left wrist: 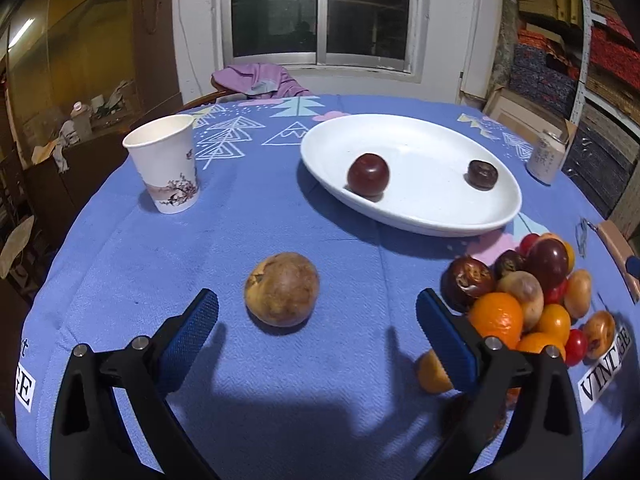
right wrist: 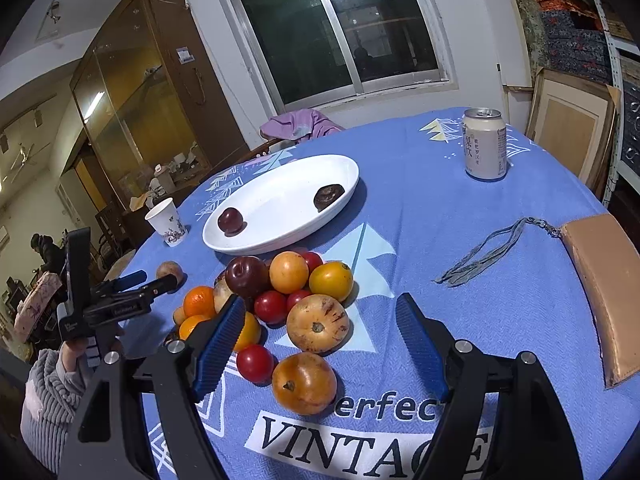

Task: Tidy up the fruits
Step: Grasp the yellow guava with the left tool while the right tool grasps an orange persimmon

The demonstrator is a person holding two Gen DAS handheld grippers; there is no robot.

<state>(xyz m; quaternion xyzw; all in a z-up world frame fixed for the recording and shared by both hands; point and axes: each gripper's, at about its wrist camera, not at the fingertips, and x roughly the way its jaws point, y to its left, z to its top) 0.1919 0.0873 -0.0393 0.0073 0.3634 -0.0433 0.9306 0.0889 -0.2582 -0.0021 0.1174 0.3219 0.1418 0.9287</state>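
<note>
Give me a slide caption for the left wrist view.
Open left gripper faces a lone brown fruit on blue cloth, white plate beyond.

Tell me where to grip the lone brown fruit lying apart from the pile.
Grip the brown fruit across its widest middle, from above and the near side. It is round, sits alone on the blue cloth, and already lies in line between the open left hand-held gripper's pads.

Your right gripper [right wrist: 320, 344] hangs open over the fruit pile [right wrist: 280, 304] — nothing between its pads. Beyond, the white plate [right wrist: 280, 236] holds a plum [right wrist: 230, 220] and a dark fruit [right wrist: 329, 195] — well apart.
</note>
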